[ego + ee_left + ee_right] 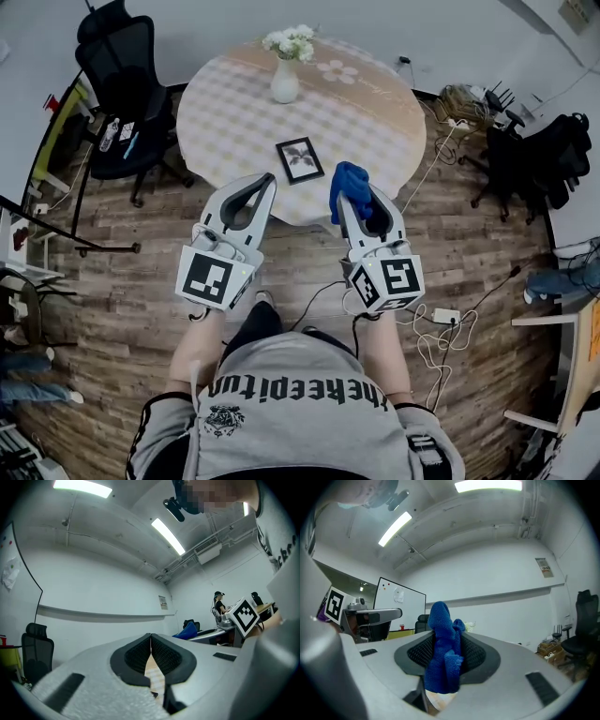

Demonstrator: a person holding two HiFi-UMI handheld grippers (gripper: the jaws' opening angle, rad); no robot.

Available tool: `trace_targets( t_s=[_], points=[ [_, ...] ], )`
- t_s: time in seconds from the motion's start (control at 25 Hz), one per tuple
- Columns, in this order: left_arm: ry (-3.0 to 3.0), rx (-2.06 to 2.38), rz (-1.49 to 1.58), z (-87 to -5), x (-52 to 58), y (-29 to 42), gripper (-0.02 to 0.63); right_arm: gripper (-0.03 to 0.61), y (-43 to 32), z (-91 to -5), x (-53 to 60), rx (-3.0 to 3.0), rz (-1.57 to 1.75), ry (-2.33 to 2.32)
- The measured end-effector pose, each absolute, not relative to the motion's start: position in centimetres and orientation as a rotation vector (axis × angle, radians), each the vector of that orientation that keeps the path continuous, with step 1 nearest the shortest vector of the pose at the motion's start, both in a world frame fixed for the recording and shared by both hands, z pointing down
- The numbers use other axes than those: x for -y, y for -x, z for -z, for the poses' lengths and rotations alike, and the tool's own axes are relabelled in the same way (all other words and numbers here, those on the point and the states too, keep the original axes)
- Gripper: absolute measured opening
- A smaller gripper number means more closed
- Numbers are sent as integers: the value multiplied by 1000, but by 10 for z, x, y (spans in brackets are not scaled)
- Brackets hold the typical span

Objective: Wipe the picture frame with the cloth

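the fuzzy blue cloth (443, 658) is one bright colour. the white left gripper (266, 180) and white right gripper (356, 199) have black pads (137, 658) and black-and-white square marks (208, 277). the small black picture frame (300, 159) shows dark leaves on white. the round table (234, 112) has pale tan checks.

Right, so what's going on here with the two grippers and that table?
A person holds a gripper in each hand at the near edge of the round table. The right gripper is shut on a blue cloth, which sticks out past its jaws. The left gripper is shut and empty. The picture frame lies flat on the table just ahead of both, with a vase of white flowers farther back. Wiping has not yet begun.
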State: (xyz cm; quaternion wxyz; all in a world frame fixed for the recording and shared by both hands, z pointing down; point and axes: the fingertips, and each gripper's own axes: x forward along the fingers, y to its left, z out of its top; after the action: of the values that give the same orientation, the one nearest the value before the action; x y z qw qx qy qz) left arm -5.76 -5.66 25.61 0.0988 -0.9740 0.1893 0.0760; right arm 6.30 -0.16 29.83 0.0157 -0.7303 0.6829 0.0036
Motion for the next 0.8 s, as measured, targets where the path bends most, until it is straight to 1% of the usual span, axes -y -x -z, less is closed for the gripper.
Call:
trace_targets(
  t_s=[0.8],
  points=[
    [2854, -713, -189, -255, -8, 73, 17, 152, -51, -297, -52, -2238, -42, 2182]
  ],
)
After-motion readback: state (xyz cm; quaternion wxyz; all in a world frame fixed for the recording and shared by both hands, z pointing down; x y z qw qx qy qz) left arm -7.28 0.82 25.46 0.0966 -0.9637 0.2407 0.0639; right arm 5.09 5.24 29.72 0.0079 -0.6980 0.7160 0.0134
